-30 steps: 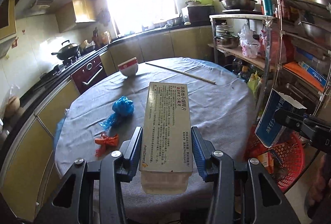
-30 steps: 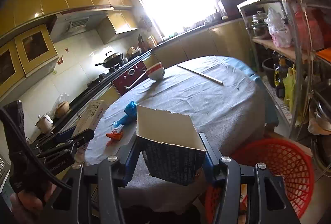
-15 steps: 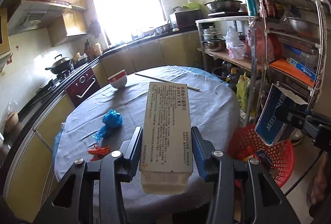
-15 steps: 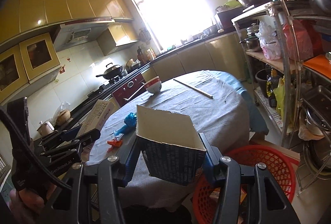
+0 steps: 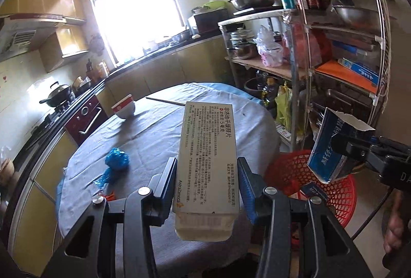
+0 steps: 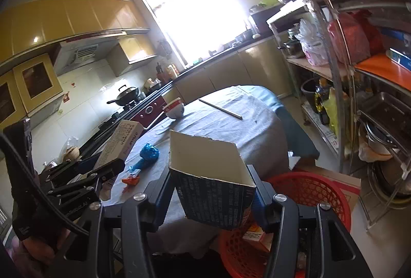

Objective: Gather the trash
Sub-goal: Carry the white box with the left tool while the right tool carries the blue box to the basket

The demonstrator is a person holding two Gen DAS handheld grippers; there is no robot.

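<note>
My left gripper (image 5: 207,185) is shut on a long beige medicine box (image 5: 208,157), held above the near edge of the round table (image 5: 164,129). My right gripper (image 6: 210,195) is shut on a torn dark blue carton (image 6: 213,190), held over the red basket (image 6: 321,195). The basket also shows in the left wrist view (image 5: 339,190), with the blue carton (image 5: 331,147) above it. A crumpled blue wrapper (image 5: 117,162) and an orange wrapper (image 6: 131,179) lie on the table.
A red-and-white bowl (image 5: 123,108) and chopsticks (image 6: 221,108) sit at the table's far side. A metal shelf rack (image 5: 341,52) with pots and bags stands right of the basket. A stove with a wok (image 5: 55,93) lines the left wall.
Both grippers have pulled back from the table and swung right with their boxes. The red basket has come further into view under the right gripper.
</note>
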